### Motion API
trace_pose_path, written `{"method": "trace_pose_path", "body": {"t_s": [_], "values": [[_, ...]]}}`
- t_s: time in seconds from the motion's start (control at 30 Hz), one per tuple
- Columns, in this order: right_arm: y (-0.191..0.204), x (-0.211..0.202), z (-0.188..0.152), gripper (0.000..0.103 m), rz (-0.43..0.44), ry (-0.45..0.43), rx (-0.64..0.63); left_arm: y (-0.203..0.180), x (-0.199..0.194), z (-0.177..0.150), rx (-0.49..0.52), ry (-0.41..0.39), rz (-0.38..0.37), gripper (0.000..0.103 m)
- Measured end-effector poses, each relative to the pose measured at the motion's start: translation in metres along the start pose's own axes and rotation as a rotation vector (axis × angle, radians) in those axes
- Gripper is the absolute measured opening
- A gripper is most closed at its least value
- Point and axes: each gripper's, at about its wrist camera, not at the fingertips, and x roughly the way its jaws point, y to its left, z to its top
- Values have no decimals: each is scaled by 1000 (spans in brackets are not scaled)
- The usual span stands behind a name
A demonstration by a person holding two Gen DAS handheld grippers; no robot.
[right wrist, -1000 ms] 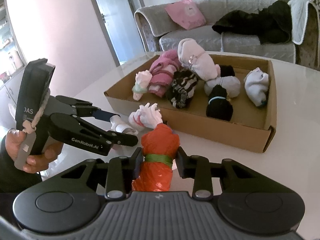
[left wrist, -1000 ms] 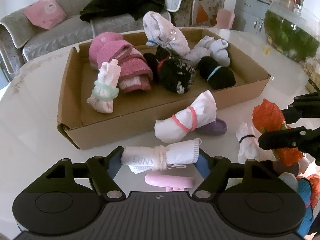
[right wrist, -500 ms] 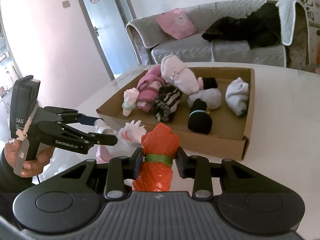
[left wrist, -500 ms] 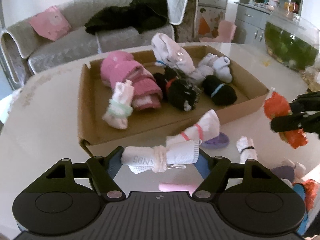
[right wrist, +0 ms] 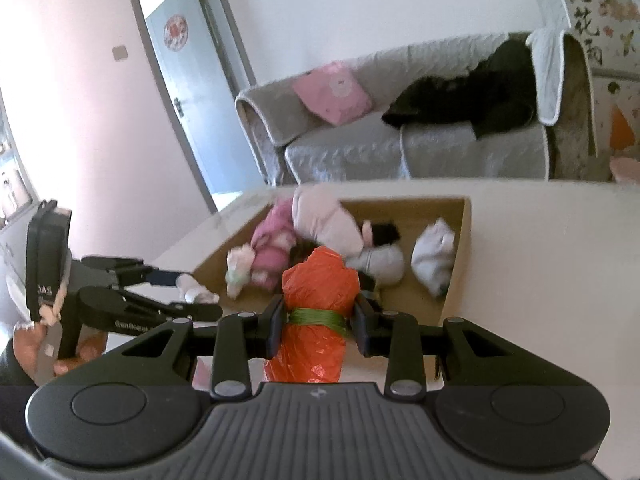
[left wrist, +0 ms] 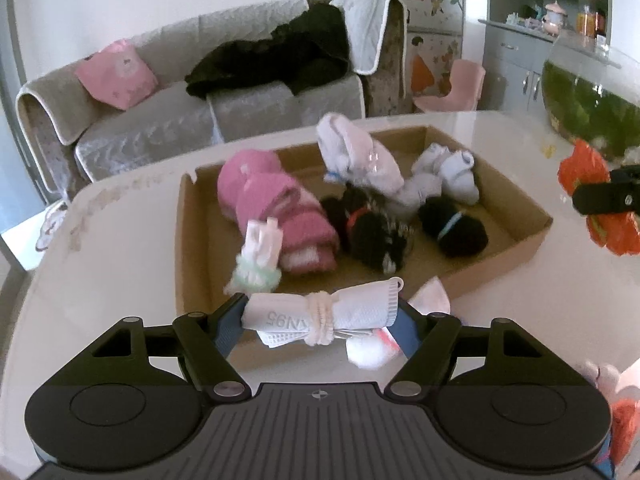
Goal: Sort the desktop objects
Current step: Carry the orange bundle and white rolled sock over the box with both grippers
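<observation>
My left gripper (left wrist: 320, 314) is shut on a rolled white face mask (left wrist: 324, 312) tied with a cream band, held crosswise above the near wall of the cardboard box (left wrist: 192, 272). My right gripper (right wrist: 318, 318) is shut on an orange plastic-bag bundle (right wrist: 318, 284) with a green band, held over the box's (right wrist: 456, 264) near edge. In the left wrist view that orange bundle (left wrist: 584, 168) hangs at the far right. The box holds rolled socks and cloths: pink (left wrist: 276, 204), black (left wrist: 452, 224) and white (left wrist: 360, 156).
The round white table (left wrist: 100, 280) carries more loose bundles by the box's near side (left wrist: 372, 350) and at the lower right (left wrist: 616, 412). A fish tank (left wrist: 588, 108) stands at the table's far right. A grey sofa (right wrist: 400, 140) lies behind the table. A hand (right wrist: 28, 340) grips the left tool.
Both grippers have risen with their bundles and come closer to the box. The orange bundle now hangs over the box's near edge; the table bundles have slipped lower in the left wrist view.
</observation>
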Motion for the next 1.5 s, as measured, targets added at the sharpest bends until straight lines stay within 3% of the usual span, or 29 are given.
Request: {"method": "trace_pose_path", "body": {"t_s": [0.2, 0.53, 0.83, 1.17, 1.5], "values": [[-8, -3, 29, 32, -17, -91, 4, 11, -4, 31, -36, -37, 11, 79], [-24, 33, 58, 32, -32, -112, 21, 15, 10, 78, -35, -85, 66, 79], [-30, 54, 49, 32, -52, -74, 36, 1, 41, 92, -49, -82, 33, 79], [-29, 55, 48, 33, -62, -56, 42, -41, 54, 90, 69, -78, 41, 79], [-30, 60, 44, 33, -99, -29, 31, -58, 73, 83, 100, -32, 1, 79]]}}
